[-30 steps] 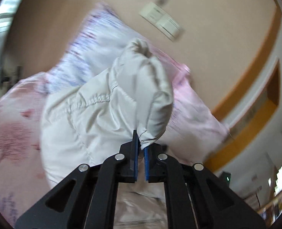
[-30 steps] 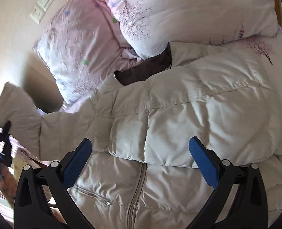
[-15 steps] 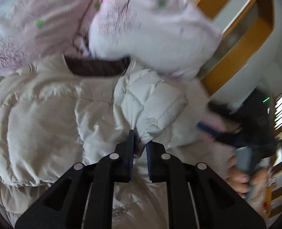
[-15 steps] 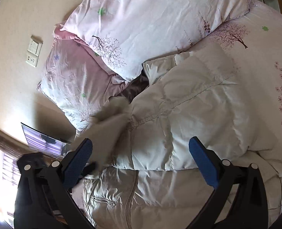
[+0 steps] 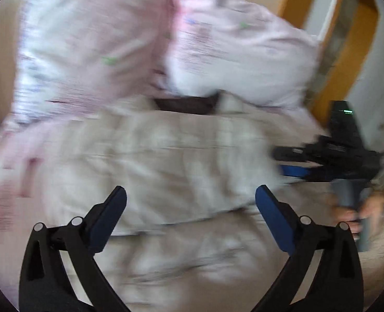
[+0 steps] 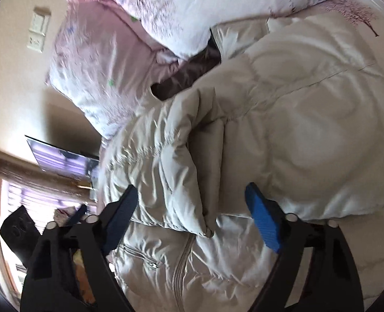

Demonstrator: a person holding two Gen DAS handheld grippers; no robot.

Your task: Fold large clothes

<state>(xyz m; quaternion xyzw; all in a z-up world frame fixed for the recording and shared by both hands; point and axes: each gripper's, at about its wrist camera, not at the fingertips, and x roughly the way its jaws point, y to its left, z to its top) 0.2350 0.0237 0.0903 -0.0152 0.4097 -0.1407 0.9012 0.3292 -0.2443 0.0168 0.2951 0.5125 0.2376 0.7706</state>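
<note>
Right wrist view: puffy cream jacket (image 6: 283, 130) on the bed, folded sleeve (image 6: 176, 166) running lengthwise toward right gripper (image 6: 192, 208), cuff between its closing, untouching jaws; left gripper (image 5: 190, 213) opening, empty, above the jacket.

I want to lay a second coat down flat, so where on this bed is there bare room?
Bare sheet shows only right of the jacket, toward the flowered edge. The pillows crowd the head end, pressing on the collar. The jacket fills the middle.
</note>
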